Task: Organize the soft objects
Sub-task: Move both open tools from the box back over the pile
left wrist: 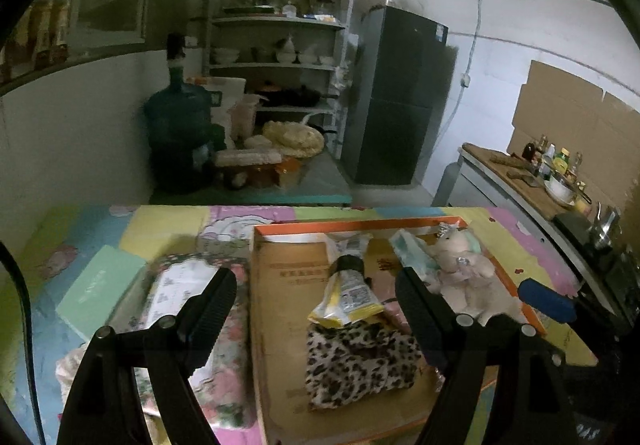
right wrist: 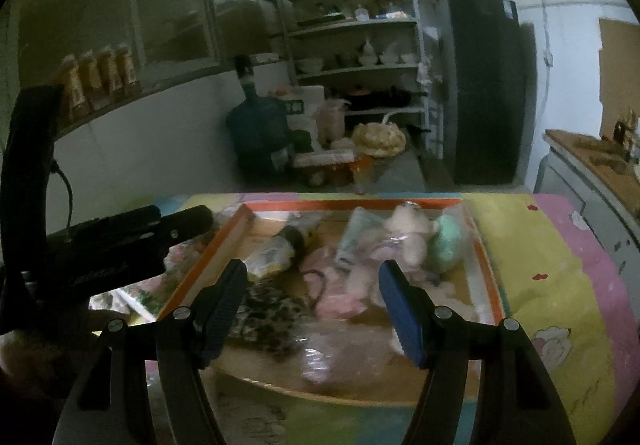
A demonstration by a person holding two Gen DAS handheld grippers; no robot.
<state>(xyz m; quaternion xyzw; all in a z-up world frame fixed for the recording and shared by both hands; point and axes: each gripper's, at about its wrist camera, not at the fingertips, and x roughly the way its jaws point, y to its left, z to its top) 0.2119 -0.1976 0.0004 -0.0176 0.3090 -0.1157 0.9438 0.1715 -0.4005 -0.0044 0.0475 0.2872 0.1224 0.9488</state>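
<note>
Softness is my guess for everything in the orange-edged box (left wrist: 280, 285): light and squashy. I would pinch the leopard cloth (left wrist: 360, 361) in its thick middle. It is spotted brown and cream, beside a pale plush toy (left wrist: 460, 265). My left claw (left wrist: 316, 305) and right claw (right wrist: 312, 305) are both wide open, holding nothing.

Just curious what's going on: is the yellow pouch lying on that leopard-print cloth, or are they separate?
Touching. In the left wrist view, the yellow pouch's bottom edge overlaps the top of the leopard-print cloth, with no gap.
</note>
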